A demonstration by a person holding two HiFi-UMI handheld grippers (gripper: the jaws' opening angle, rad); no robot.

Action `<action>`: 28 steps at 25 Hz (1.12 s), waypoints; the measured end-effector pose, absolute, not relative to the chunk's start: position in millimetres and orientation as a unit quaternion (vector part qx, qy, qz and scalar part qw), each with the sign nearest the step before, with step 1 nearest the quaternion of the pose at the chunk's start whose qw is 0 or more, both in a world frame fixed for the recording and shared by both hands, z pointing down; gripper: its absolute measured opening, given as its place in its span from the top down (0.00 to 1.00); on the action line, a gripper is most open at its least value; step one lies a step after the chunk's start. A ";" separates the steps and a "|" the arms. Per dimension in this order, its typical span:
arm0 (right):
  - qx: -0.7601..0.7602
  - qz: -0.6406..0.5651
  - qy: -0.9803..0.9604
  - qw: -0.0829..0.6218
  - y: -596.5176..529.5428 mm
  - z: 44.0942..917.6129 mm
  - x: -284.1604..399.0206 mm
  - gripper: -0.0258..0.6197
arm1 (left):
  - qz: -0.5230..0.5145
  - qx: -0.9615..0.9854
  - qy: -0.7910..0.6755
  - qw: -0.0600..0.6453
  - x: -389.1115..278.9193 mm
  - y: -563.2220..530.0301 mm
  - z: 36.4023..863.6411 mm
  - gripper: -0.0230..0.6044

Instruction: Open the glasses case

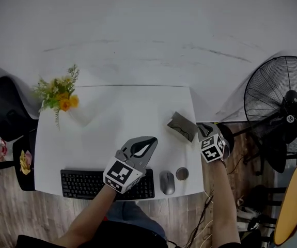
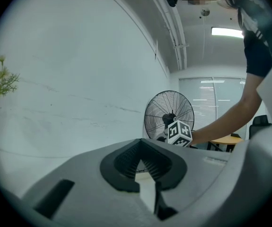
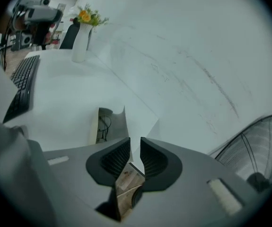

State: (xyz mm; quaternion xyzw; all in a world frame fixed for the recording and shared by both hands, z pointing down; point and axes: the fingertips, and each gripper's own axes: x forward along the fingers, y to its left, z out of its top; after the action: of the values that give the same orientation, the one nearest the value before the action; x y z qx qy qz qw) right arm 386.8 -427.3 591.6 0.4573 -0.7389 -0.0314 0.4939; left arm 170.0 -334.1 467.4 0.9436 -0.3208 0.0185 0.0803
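Head view alone: flowers (image 1: 59, 93) at the far left corner of the white worktop (image 1: 112, 118), keyboard (image 1: 86, 184) along the near edge, mouse (image 1: 167, 182) to its right. Left claw (image 1: 144, 148) over the keyboard's right end, tips pressed together, empty. Same in the left claw view: pads meeting at the tips, nothing between them. Beyond them only wall, fan (image 2: 169, 115) and an outstretched arm (image 2: 225, 117). Glasses case (image 1: 182, 126) near the worktop's right edge, lid up, glasses inside. Best seen in the right claw view: open case lying just past the tips. Right claw (image 3: 135, 143) narrowly parted, gripping nothing, just beside the case at the worktop's right edge.
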 end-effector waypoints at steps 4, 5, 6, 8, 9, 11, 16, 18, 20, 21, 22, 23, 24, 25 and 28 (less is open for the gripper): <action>0.528 -0.012 -0.763 0.373 -406.8 549.3 371.5 0.86 | 0.017 0.945 -0.317 0.075 173.0 -333.6 463.0 0.95; 0.543 -0.008 -0.767 0.341 -400.4 538.1 366.3 0.86 | 0.017 0.946 -0.316 0.072 173.6 -333.3 461.3 0.95; 0.557 -0.005 -0.771 0.309 -393.6 526.5 361.0 0.87 | 0.016 0.946 -0.316 0.070 174.2 -333.0 459.1 0.95; 0.581 0.002 -0.776 0.245 -378.6 503.9 351.2 0.87 | 0.013 0.947 -0.315 0.065 175.3 -332.3 454.0 0.95; 0.593 0.007 -0.777 0.213 -370.4 493.7 347.2 0.88 | 0.011 0.947 -0.315 0.063 175.9 -331.8 451.2 0.95; 0.615 0.018 -0.774 0.152 -353.1 476.3 341.3 0.89 | 0.008 0.947 -0.315 0.059 177.1 -330.7 445.8 0.95; 0.657 0.036 -0.752 0.046 -309.3 448.9 334.4 0.94 | 0.001 0.948 -0.313 0.049 181.1 -328.3 434.1 0.95; 0.671 0.043 -0.740 0.013 -293.0 441.8 335.1 0.95 | -0.001 0.949 -0.312 0.046 183.4 -328.1 431.1 0.95; 0.684 0.048 -0.728 -0.011 -277.8 438.2 336.4 0.95 | -0.001 0.950 -0.310 0.043 185.5 -327.3 429.9 0.95; 0.690 0.049 -0.722 -0.020 -270.5 437.5 337.2 0.95 | 0.000 0.950 -0.309 0.041 186.4 -326.6 429.9 0.95; 0.696 0.050 -0.716 -0.027 -263.4 437.4 338.4 0.95 | 0.001 0.951 -0.307 0.039 187.4 -325.8 430.1 0.95; 0.701 0.050 -0.710 -0.032 -256.9 438.1 339.9 0.95 | 0.002 0.951 -0.306 0.038 188.4 -324.8 430.6 0.95; 0.706 0.050 -0.706 -0.033 -251.2 439.6 341.7 0.95 | 0.001 0.952 -0.304 0.038 189.5 -323.9 431.1 0.95; 0.709 0.049 -0.702 -0.031 -246.8 441.6 343.5 0.95 | 0.001 0.952 -0.303 0.038 190.4 -323.2 431.6 0.95; 0.716 0.048 -0.696 -0.023 -239.6 445.4 347.8 0.95 | 0.000 0.953 -0.301 0.038 190.9 -322.5 431.3 0.95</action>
State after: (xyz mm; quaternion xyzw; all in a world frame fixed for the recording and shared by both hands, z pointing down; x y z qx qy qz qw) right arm 347.8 -239.6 445.4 0.7162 -0.6958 0.0485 -0.0226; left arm 190.9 -322.5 431.3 0.9530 -0.3007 0.0005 0.0380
